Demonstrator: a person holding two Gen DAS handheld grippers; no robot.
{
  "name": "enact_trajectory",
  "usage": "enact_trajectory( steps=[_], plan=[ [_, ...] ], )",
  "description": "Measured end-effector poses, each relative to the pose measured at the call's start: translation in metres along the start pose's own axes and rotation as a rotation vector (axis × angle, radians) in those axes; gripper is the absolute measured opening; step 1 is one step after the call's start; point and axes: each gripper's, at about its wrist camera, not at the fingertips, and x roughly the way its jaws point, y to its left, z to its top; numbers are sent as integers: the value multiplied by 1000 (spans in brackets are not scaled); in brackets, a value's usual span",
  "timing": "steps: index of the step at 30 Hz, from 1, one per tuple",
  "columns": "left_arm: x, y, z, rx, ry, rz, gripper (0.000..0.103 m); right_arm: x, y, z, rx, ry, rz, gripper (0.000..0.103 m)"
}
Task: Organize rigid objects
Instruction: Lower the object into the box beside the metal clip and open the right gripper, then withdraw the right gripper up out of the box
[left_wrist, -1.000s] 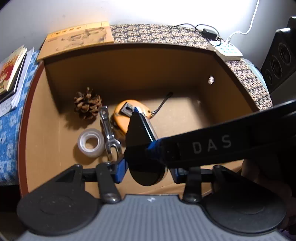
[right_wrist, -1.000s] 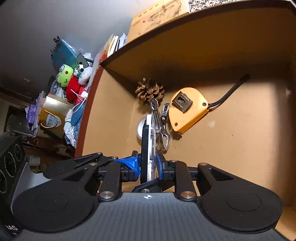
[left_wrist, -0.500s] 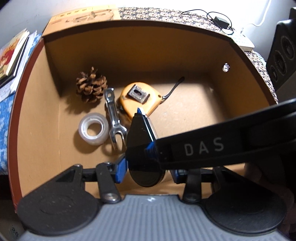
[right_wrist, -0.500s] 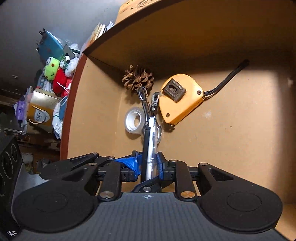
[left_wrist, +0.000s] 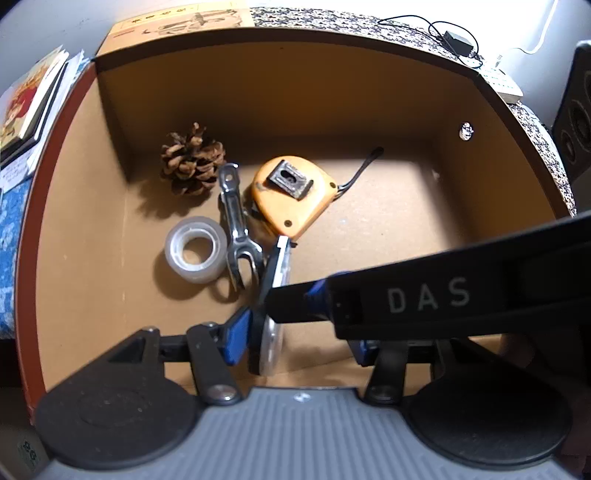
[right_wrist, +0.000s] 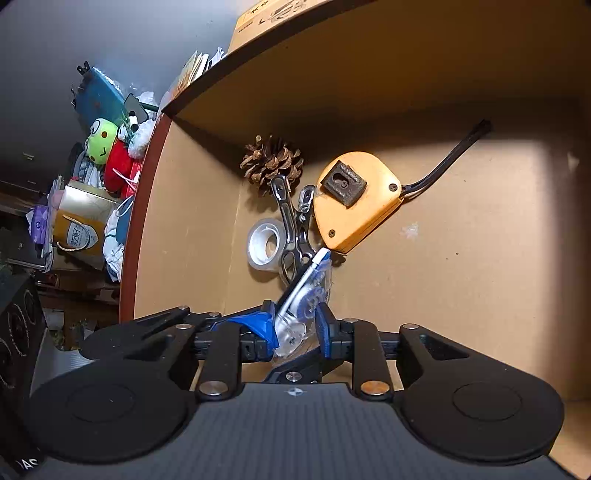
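The box (left_wrist: 369, 236) is matt brown cardboard with a slightly fibrous floor. The tape measure (left_wrist: 291, 201) has a scuffed orange plastic shell. The clip (left_wrist: 236, 221) is shiny bare metal. The tape roll (left_wrist: 195, 249) is glossy clear plastic film. The pine cone (left_wrist: 192, 162) looks dry, rough and woody. The correction-tape dispenser (right_wrist: 303, 299) is clear, glossy plastic.

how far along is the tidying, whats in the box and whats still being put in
Already lying in the cardboard box: pine cone, tape roll, metal clip and orange tape measure. In hand: the correction tape dispenser sits tilted between the right gripper fingers, whose jaws are opening to let it go; the left gripper is opening too. Left: pulling both grippers clear.
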Motion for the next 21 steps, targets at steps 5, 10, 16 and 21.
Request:
enact_trajectory(
  steps=[5, 10, 16, 21],
  plan=[
    [0, 1, 0, -12, -9, 11, 55, -5, 1, -2, -12, -31, -42, 7],
    [-2, 3, -2, -29, -20, 28, 57, -14, -2, -3, -19, -81, -109, 7],
    [-9, 4, -4, -44, -47, 64, 57, -26, -6, -6, -19, -136, -168, 7],
    [-21, 2, -5, -55, -83, 95, 60, -35, -2, -10, -42, -173, -202, 7]
  ],
)
